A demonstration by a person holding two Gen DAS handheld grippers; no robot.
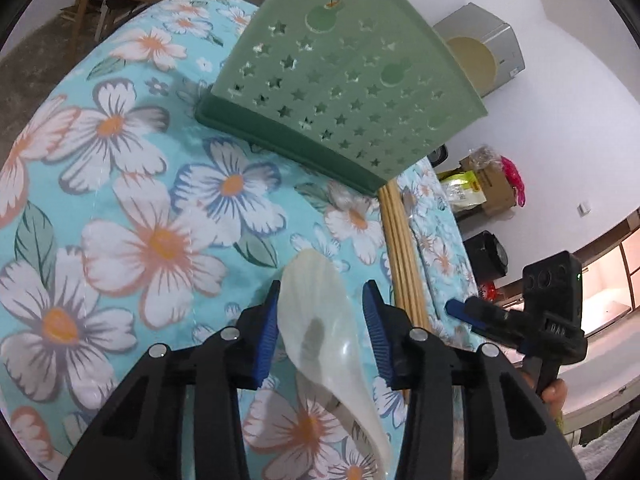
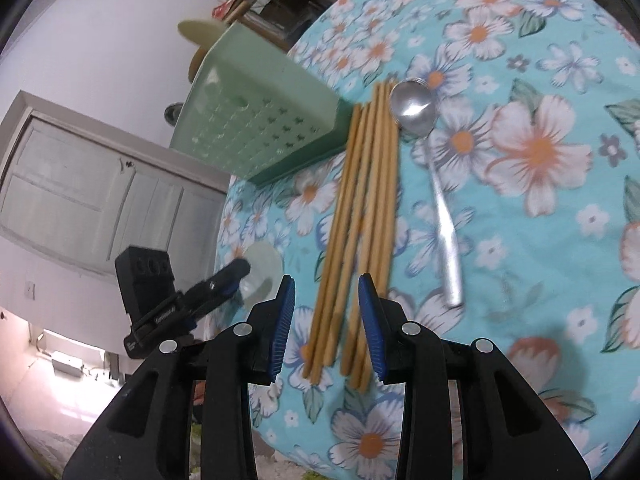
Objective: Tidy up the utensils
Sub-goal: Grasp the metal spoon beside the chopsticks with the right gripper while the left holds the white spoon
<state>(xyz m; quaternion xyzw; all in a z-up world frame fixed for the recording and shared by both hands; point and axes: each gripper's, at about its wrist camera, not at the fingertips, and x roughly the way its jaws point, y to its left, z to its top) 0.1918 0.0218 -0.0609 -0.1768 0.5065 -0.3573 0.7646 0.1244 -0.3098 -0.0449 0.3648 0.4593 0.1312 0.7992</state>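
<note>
With its jaws spread around the translucent plastic spoon [image 1: 320, 312], the left gripper [image 1: 322, 312] should pinch the bowl squarely, while the right gripper [image 2: 326, 312], jaws spread and empty, centres over the bamboo chopsticks [image 2: 360, 208].

No words or numbers can be read here. The black camera box [image 2: 146, 280] at 8 o'clock has small white print. It is too blurry to read.
</note>
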